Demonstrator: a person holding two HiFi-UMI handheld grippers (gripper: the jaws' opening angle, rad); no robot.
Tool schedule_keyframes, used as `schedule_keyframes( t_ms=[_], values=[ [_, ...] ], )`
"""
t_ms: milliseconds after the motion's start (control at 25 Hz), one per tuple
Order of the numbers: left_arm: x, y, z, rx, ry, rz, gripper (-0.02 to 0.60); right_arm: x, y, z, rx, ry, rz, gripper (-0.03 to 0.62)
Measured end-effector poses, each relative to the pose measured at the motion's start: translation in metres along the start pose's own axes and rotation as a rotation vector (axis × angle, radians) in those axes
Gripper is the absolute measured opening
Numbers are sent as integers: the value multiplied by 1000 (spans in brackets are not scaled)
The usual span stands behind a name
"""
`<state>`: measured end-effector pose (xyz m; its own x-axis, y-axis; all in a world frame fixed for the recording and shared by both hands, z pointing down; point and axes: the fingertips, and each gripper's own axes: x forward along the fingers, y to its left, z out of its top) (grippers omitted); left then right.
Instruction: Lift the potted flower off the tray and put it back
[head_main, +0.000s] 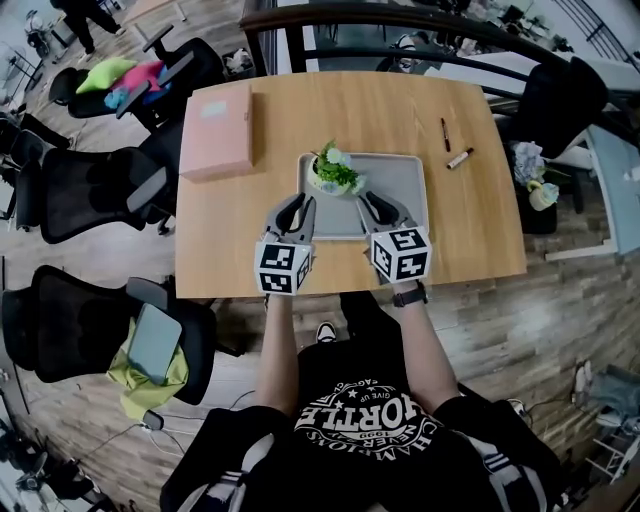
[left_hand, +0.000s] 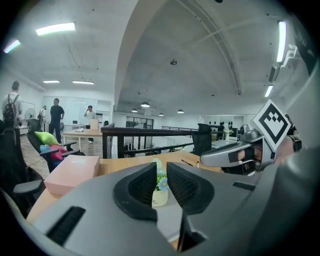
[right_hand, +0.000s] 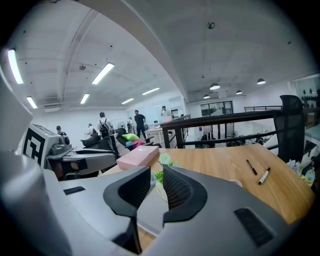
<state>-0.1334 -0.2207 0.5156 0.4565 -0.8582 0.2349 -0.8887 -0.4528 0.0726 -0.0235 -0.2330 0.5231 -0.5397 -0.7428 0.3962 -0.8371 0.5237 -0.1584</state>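
The potted flower (head_main: 333, 170), a small white pot with green leaves and pale blooms, stands in the far left corner of the grey tray (head_main: 405, 205) on the wooden table. My left gripper (head_main: 299, 204) hovers over the tray's near left part, just short of the pot. My right gripper (head_main: 372, 200) is beside it, near the pot's right. In the left gripper view the jaws (left_hand: 161, 172) stand slightly apart and empty, and the pot (left_hand: 160, 196) shows through the gap farther off. The right gripper (right_hand: 156, 181) is likewise narrowly open with the flower (right_hand: 164, 160) beyond it.
A pink box (head_main: 218, 130) lies on the table's far left. A pen (head_main: 445, 133) and a marker (head_main: 460, 158) lie right of the tray. Office chairs (head_main: 95, 190) crowd the left side, and a dark railing (head_main: 400, 30) runs behind the table.
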Motion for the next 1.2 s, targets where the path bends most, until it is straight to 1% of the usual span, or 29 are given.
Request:
schedule_keyframes(
  t_ms=[200,280,440,600,800,920,1040,1120,1200],
  values=[
    [12,17,-3,6,29,9,78,19,-5,-5,7,36,34,105],
    [18,20,-6,8,42,7,87,26,-9,-9,13,52,42,125],
    [29,25,-15,10,77,7,113,36,-19,-18,29,86,45,152],
    [40,31,-27,-5,103,10,123,46,-29,-31,39,119,42,179],
    [54,40,-53,-13,166,8,173,58,-40,-51,40,171,43,221],
    [58,44,-62,-20,185,12,183,63,-44,-62,43,199,52,232],
    [64,45,-71,-10,209,0,217,69,-47,-70,46,216,63,242],
    [68,45,-81,12,252,-15,231,74,-48,-75,40,233,75,252],
    [72,45,-95,47,311,-38,249,79,-49,-82,34,255,86,252]
  ],
)
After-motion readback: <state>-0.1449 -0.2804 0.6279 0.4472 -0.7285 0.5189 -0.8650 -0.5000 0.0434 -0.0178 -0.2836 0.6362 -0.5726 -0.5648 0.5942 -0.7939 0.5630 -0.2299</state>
